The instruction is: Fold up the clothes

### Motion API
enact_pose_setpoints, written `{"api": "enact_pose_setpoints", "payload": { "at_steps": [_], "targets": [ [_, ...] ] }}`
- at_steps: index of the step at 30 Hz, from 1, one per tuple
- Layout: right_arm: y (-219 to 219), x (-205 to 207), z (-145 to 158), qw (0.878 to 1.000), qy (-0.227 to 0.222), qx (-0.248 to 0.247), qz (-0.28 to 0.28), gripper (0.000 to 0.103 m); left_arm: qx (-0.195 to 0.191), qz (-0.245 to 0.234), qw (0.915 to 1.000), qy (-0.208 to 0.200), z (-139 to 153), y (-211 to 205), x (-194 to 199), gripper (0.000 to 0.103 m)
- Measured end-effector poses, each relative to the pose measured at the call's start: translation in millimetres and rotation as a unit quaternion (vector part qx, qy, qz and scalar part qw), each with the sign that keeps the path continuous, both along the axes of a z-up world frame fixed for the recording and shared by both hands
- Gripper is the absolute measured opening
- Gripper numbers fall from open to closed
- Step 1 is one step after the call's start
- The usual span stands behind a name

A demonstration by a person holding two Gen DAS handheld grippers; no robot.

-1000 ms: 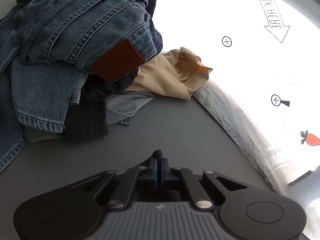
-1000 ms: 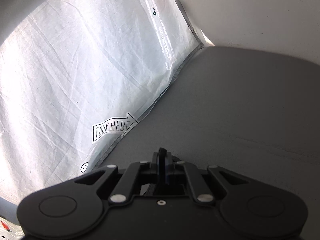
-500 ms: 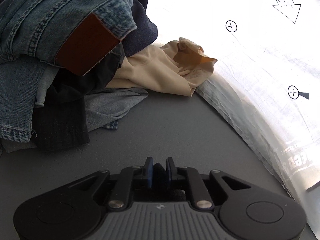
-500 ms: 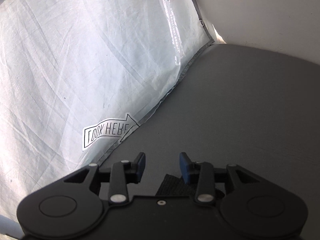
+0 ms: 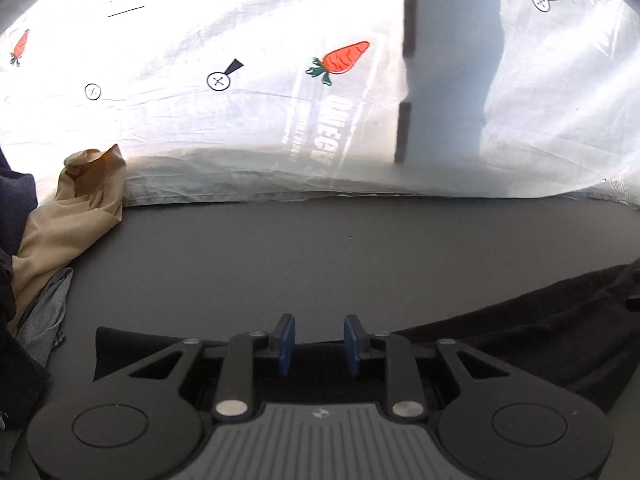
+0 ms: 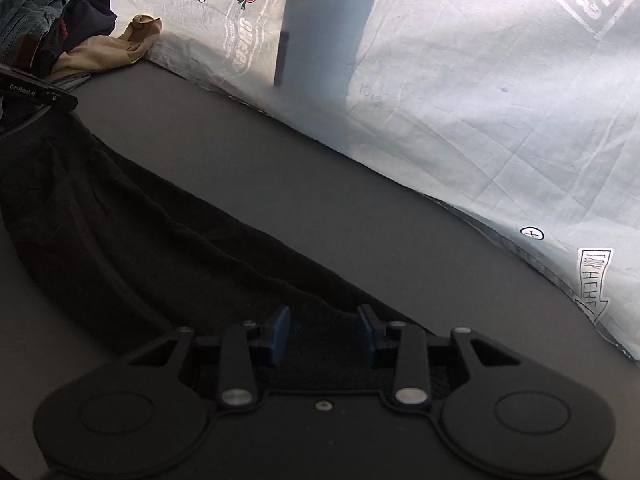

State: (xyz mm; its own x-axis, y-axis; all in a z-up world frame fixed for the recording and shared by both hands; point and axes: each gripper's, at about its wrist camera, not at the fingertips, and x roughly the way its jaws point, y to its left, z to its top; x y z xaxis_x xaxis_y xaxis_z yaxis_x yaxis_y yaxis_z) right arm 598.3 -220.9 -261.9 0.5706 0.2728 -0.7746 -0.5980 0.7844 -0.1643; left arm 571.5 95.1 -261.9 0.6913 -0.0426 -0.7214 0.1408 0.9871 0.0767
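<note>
One white printed sheet point(image 6: 460, 80) was seen behind one grey table point(image 6: 320, 184). One black garment point(image 6: 120, 216) was stretched flat across the table beneath both tools. Only the right view showed the jeans point(image 6: 24, 12). The left gripper point(image 5: 319, 342) and right gripper point(image 6: 325, 334) were spread wide, nothing clamped.

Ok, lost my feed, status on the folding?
Left gripper open, right gripper open. Black garment stretched flat on the grey table. Clothes pile far left, clear.
</note>
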Motion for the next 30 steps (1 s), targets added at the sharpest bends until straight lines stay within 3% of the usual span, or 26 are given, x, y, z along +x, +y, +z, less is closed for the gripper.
{"api": "enact_pose_setpoints", "payload": {
  "at_steps": [3,5,9,19,23,24,25,28,30],
  "targets": [
    [14.0,12.1,-4.5,0.999,0.029,0.034,0.015,0.037,0.003,-0.120,0.9927,0.013,-11.7,-47.7,2.8,0.030],
    [22.7,16.7,-7.0,0.998,0.037,0.038,0.033,0.037,0.005,-0.168,0.9856,0.020,-20.9,-71.0,9.0,0.031],
    [36.6,26.3,-16.1,0.997,0.045,0.034,0.060,0.037,0.026,-0.226,0.9733,0.031,-37.9,-98.1,25.6,0.031],
    [43.2,45.7,-27.2,0.990,0.085,0.053,0.104,0.039,0.027,-0.329,0.9408,0.077,-53.5,-120.0,43.3,0.036],
    [45.9,50.9,-28.1,0.985,0.100,0.056,0.132,0.037,0.003,-0.324,0.9424,0.081,-56.6,-117.7,49.4,0.033],
    [46.6,52.2,-28.3,0.983,0.104,0.057,0.139,0.020,-0.001,-0.317,0.9455,0.076,-56.5,-117.1,50.2,0.026],
    [48.8,52.6,-27.6,0.982,0.105,0.055,0.147,0.003,-0.004,-0.310,0.9482,0.071,-56.3,-116.8,50.3,0.005],
    [56.0,46.6,-22.5,0.982,0.080,0.029,0.167,0.003,0.011,-0.306,0.9505,0.051,-54.0,-118.2,42.4,0.004],
    [53.7,46.2,-13.7,0.984,0.067,0.044,0.158,0.003,0.013,-0.298,0.9539,0.036,-49.3,-116.3,39.0,0.004]
  ]
}}
